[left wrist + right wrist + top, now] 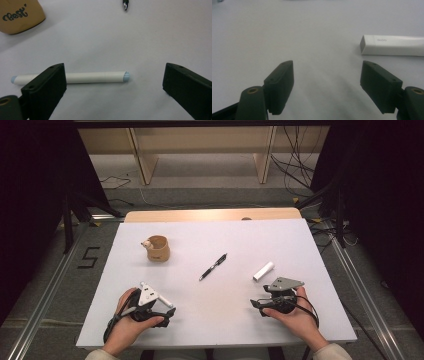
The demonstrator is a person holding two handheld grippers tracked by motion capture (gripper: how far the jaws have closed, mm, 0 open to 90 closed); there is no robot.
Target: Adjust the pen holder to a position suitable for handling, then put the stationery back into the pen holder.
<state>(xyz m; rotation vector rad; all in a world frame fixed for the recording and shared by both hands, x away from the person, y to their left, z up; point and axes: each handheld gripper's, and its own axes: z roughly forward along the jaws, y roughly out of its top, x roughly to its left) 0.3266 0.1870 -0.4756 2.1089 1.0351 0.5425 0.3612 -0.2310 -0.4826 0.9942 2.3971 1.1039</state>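
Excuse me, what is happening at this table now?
A person holds a tool in each hand over a white table. The left tool is open, with a white pen lying just in front of its jaws. The right tool is open too, near a white box. A black pen and a brown cup lie farther away, untouched.

Surface [215, 320]: a white rectangular top with a strip of light wood showing along its far edge.
Tan cup [158, 248]: stood upright at the far left of the surface, dark lettering on its side.
Black pen [213, 267]: lay diagonally near the middle, apart from the rest.
White rectangular stick [263, 271]: lay to the right of the pen, faint grey lettering near one end.
White marker [95, 77]: lay flat at the near left, a pale blue cap at each end.
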